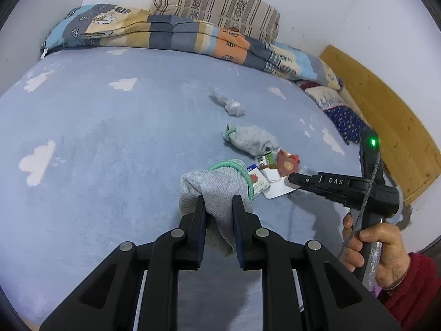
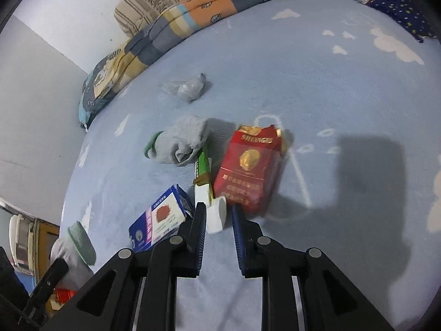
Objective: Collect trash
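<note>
My left gripper (image 1: pixel 219 202) is shut on a grey sock with a green cuff (image 1: pixel 217 187), held above the bed; the same sock shows in the right wrist view (image 2: pixel 74 251). My right gripper (image 2: pixel 219 212) is open, its fingers either side of the end of a white and green tube box (image 2: pixel 208 190); it also shows in the left wrist view (image 1: pixel 292 180). A red cigarette pack (image 2: pixel 249 169) lies just right of it, a blue and white box (image 2: pixel 161 219) just left. A second grey sock (image 2: pixel 183 143) lies beyond. A crumpled clear plastic bag (image 2: pixel 188 88) lies farther back.
The bed has a light blue sheet with white clouds (image 1: pixel 110 143). A folded patchwork quilt (image 1: pixel 171 33) and a striped pillow (image 1: pixel 220 2) lie along the wall. A wooden headboard (image 1: pixel 386 115) stands at the right. White walls close off the back.
</note>
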The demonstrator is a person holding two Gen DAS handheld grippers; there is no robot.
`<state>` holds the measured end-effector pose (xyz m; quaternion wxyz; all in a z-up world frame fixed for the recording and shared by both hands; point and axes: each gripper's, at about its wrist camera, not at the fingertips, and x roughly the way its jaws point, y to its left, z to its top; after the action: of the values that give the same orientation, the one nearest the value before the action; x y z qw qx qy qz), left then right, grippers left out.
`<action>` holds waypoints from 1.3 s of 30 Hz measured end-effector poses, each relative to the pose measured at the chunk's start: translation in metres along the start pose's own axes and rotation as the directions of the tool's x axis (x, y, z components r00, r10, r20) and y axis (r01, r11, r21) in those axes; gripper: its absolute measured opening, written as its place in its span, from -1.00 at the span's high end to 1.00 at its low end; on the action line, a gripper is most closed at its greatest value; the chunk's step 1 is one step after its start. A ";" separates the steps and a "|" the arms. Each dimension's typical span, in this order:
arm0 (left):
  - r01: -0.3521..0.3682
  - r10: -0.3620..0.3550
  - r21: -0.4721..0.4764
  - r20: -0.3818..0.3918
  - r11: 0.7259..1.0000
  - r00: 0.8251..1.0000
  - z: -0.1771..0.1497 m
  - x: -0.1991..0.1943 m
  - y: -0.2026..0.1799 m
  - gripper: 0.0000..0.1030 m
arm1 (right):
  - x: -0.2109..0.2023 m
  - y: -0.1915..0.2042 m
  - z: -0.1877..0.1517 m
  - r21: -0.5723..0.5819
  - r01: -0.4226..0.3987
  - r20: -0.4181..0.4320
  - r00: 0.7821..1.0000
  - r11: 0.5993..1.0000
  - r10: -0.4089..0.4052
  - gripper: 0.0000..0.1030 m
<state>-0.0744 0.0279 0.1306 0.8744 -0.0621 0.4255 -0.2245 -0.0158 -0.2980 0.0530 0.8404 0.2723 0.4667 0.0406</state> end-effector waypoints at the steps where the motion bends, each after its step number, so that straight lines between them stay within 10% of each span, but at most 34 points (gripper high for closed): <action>1: -0.008 0.008 0.012 0.003 1.000 1.000 0.000 0.001 -0.001 0.67 | 0.005 0.002 0.000 -0.012 0.001 -0.008 1.000 1.000 -0.001 0.62; 3: -0.018 0.018 0.032 0.015 0.999 1.000 0.001 -0.001 -0.002 0.67 | 0.007 0.009 -0.001 -0.042 -0.008 0.000 1.000 0.999 0.008 0.97; 15: -0.007 0.006 0.053 0.020 0.999 1.000 -0.002 -0.006 -0.004 0.67 | -0.074 -0.004 -0.064 -0.015 -0.091 -0.111 0.990 0.996 0.089 0.96; 18: 0.000 -0.001 0.063 0.018 0.998 1.000 -0.002 -0.004 -0.009 0.67 | -0.087 -0.018 -0.066 -0.006 -0.017 -0.067 0.998 1.000 0.017 0.84; 21: 0.008 -0.009 0.080 0.016 0.997 1.000 -0.003 -0.003 -0.015 0.67 | -0.081 -0.024 -0.059 0.016 -0.017 -0.066 0.998 1.000 0.018 0.33; 24: 0.008 -0.009 0.091 0.012 0.996 1.000 -0.004 -0.002 -0.016 0.67 | -0.068 -0.016 -0.054 -0.014 -0.022 -0.090 0.996 1.000 0.020 0.31; 33: 0.025 -0.026 0.093 0.012 0.995 1.000 -0.004 -0.004 -0.017 0.67 | -0.022 0.005 -0.072 -0.243 0.112 -0.204 0.965 0.964 -0.164 0.24; 39: 0.028 -0.029 0.104 0.004 0.994 1.000 -0.005 -0.002 -0.016 0.67 | -0.015 0.021 -0.083 -0.425 0.248 -0.139 0.932 0.870 -0.334 0.17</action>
<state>-0.0848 0.0147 0.1341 0.8745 -0.0234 0.4098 -0.2584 -0.0877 -0.2504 0.0403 0.8211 0.0148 0.5694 0.0357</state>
